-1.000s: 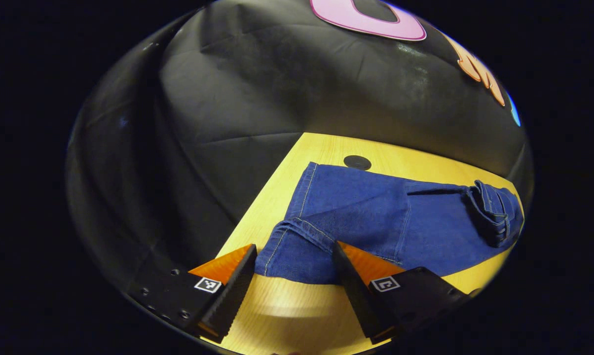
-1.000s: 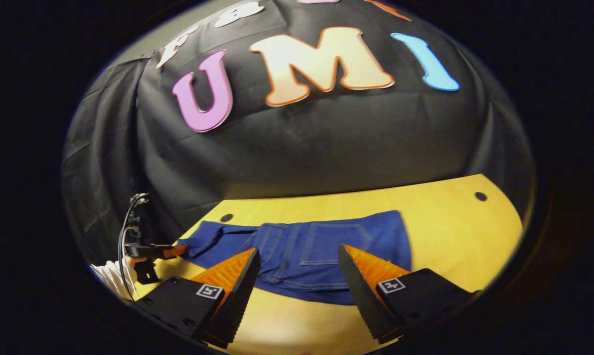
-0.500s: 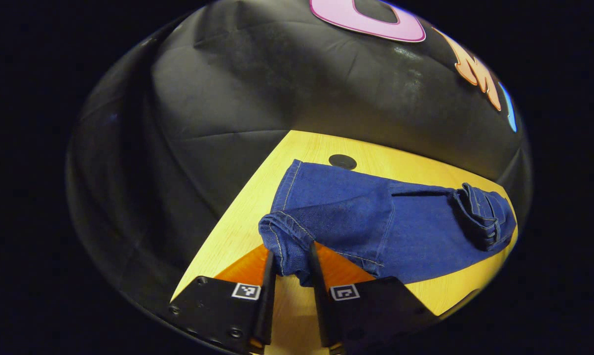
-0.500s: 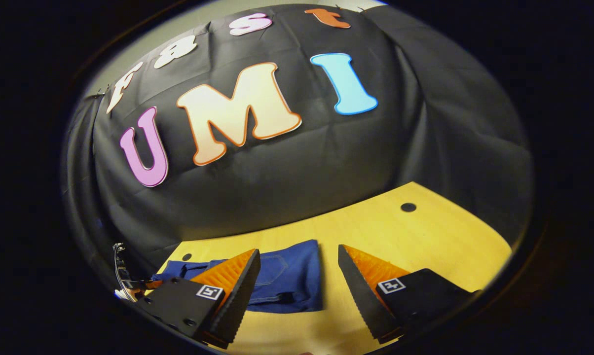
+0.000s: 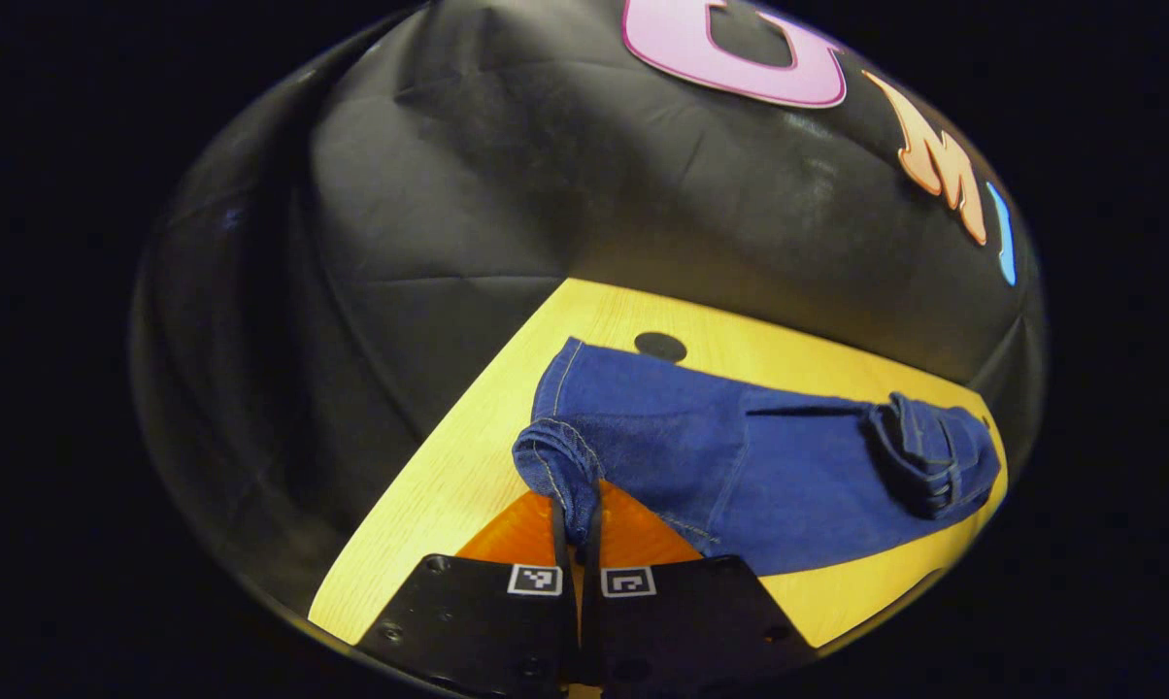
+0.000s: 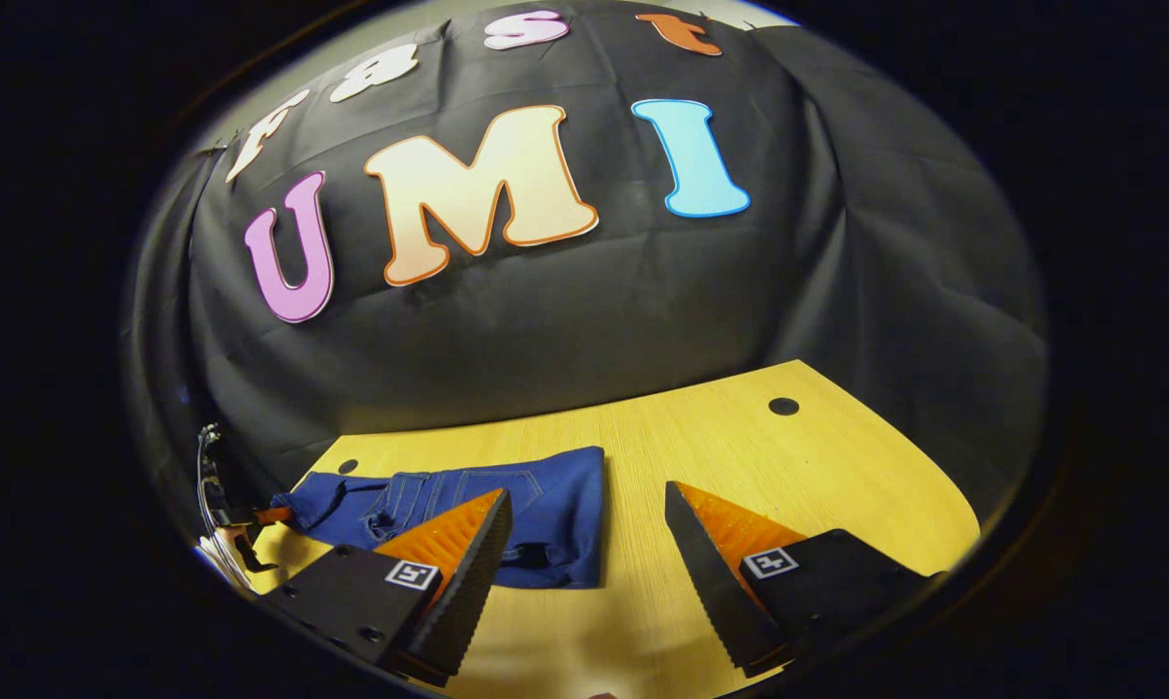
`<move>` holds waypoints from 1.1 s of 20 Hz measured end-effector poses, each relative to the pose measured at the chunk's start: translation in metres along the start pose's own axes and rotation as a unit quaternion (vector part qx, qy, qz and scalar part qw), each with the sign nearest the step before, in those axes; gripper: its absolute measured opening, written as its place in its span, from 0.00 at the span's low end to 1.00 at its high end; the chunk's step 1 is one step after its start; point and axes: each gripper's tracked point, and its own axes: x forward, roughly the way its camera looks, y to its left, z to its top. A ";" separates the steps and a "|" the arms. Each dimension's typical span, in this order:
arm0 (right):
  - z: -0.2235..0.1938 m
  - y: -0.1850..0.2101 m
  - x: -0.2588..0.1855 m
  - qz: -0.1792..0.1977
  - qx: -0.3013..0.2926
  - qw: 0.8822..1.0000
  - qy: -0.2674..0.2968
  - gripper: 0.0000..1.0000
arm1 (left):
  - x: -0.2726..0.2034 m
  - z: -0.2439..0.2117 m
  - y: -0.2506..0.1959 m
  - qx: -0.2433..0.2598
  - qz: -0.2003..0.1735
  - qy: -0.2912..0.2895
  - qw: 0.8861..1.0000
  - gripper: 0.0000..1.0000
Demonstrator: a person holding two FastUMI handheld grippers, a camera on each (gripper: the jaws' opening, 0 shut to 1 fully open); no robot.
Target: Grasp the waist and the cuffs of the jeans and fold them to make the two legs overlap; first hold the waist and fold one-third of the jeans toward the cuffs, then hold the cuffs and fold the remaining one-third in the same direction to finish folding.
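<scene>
In the left gripper view, the left gripper (image 5: 577, 519) sits at the bottom centre of the frame with its two fingers pressed together on a bunched cuff (image 5: 557, 464) of the jeans (image 5: 740, 456). The denim runs from that pinched cuff toward the right of the frame, ending in a rumpled fold (image 5: 924, 451) near the table's right edge. The wooden table (image 5: 449, 485) shows a bare strip at lower left of the cuff, and its left edge meets the black cloth wall (image 5: 429, 194) directly; a dark round hole (image 5: 659, 346) lies just beyond the far hem of the jeans. In the right gripper view, the other gripper (image 6: 254, 513) appears small at the far left edge, touching the jeans' left end. The jeans lie flat at lower left of centre, their straight right edge (image 6: 599, 515) between the fingers of the right gripper (image 6: 584, 539), whose fingers stand wide apart above the table, gripping nothing. To the right of that edge the tabletop is open wood up to a second hole (image 6: 784, 406) at right centre.
</scene>
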 end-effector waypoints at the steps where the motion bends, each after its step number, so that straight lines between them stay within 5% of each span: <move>1: 0.002 -0.001 -0.001 0.001 0.002 1.000 0.000 0.98 | -0.007 0.009 -0.011 -0.003 -0.009 -0.006 1.000 0.00; 10: 0.006 -0.032 -0.020 0.010 -0.002 1.000 0.009 0.97 | -0.057 0.075 -0.182 -0.092 -0.133 -0.041 0.986 0.00; 22: -0.017 -0.103 -0.033 0.041 -0.017 0.997 0.055 0.97 | -0.081 0.102 -0.426 -0.031 -0.226 -0.041 0.973 0.00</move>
